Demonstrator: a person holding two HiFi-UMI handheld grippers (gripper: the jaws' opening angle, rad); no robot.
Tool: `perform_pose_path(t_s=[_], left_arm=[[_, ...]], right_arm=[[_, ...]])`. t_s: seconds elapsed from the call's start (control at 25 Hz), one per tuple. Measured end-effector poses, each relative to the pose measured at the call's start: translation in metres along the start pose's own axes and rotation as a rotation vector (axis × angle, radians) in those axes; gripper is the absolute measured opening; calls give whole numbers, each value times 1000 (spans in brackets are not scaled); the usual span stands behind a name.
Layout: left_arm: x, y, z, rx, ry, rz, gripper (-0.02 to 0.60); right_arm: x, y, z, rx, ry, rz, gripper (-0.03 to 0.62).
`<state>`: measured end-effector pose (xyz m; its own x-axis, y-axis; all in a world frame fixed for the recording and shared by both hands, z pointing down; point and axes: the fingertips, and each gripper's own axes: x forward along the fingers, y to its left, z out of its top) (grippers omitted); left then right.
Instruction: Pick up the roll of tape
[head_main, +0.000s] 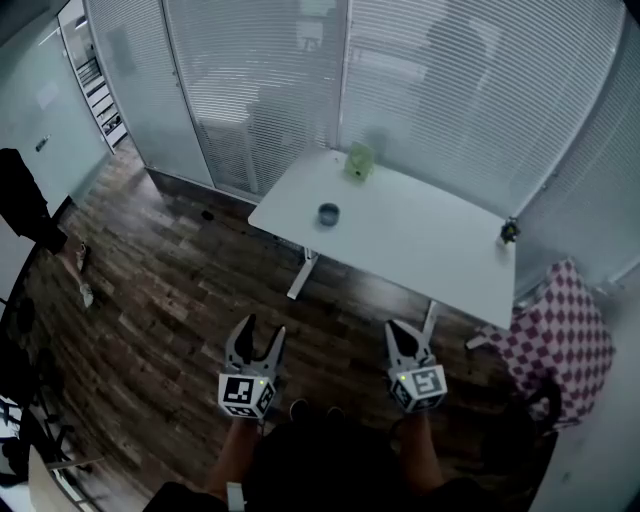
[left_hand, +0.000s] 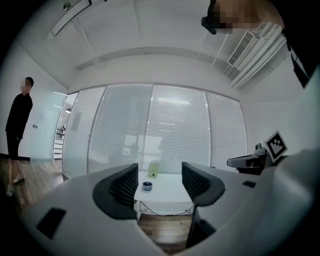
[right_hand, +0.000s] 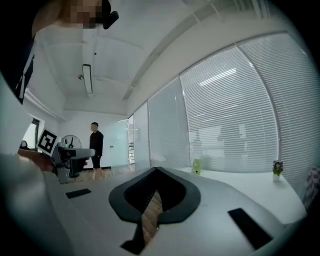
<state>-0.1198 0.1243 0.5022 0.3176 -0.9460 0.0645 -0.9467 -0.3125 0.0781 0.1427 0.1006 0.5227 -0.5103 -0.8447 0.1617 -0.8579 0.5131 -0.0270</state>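
A white table stands against glass walls hung with closed blinds in an office with a dark wood-plank floor. The roll of tape lies flat on the left half of the tabletop, away from every edge, with bare surface all round it. A pale green container sits near the table's far edge by the blinds, and a small dark object, too small to identify, stands at the right corner. A wide stretch of open floor separates the table from the two grippers, which the person holds side by side, well short of its near edge.

The left gripper has its jaws spread wide with nothing gripped; its own view frames the distant tape in the gap between them. The right gripper has its jaws pressed together at the tips and holds nothing.

A red-and-white checked cloth covers something to the right of the table, partly cut off by the frame. Dark shapes along the left edge of the head view are cropped and cannot be made out. A person in dark clothes stands far off to the left.
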Motion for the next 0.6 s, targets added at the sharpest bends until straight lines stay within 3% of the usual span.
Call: perform_pose_path(t_s=[0.2,0.6], left_arm=[[-7,-11,-7,-4,17,17,261],[-30,-32,-28,-22,64,45,261]], right_arm=[[-9,-4,0,14,-38,13,6],[-31,-15,-20,25,-14,-4,6]])
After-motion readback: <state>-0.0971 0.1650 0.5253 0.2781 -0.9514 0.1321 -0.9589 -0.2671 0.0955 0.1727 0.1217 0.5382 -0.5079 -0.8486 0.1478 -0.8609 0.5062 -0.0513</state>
